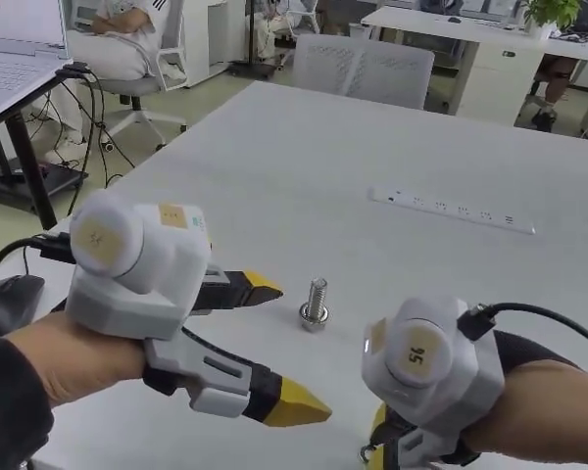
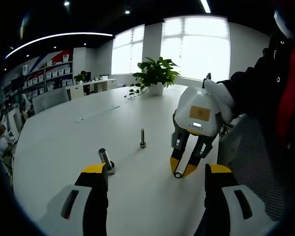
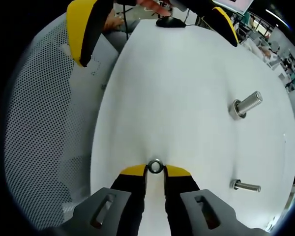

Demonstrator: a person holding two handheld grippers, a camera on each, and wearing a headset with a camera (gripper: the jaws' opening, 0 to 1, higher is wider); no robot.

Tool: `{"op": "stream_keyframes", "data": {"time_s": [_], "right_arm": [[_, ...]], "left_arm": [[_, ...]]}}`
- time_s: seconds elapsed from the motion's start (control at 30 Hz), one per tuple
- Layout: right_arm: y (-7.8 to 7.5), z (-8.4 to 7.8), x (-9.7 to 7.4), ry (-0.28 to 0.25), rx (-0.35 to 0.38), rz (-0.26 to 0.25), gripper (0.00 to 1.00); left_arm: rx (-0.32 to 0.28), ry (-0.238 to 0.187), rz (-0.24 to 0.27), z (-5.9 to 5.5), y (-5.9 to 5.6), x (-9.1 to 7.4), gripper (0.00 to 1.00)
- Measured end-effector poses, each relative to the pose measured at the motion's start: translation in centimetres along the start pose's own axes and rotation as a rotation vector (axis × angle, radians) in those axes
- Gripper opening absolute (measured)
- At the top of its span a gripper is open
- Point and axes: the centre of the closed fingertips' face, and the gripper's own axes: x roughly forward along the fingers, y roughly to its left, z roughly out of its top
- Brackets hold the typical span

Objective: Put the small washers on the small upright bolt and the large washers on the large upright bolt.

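Right gripper (image 3: pixel 156 172) fingers pinch washer (image 3: pixel 155 166) between tips; left gripper (image 2: pixel 156 170) fingers spread apart, large bolt (image 2: pixel 105 159) beside.

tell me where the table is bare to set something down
Bare: table beyond the power strip, and between strip and large bolt. Crowded: near edge, around that bolt, left hand-held gripper and right hand-held gripper.

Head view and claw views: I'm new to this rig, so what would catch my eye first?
First, the right claw, shut on a washer with its tips down at the white table. Next, the large bolt standing upright just beyond the yellow tips of the open left claw, with a small bolt upright farther off.
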Motion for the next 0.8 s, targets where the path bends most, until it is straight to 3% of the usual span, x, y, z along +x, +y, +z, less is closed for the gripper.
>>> {"op": "stream_keyframes", "data": {"time_s": [0.8], "right_arm": [[-0.90,-0.48,-0.33,-0.003,0.023,-0.005,0.13]], "left_arm": [[-0.004,0.007,-0.006,-0.13,0.10,0.06,0.80]]}}
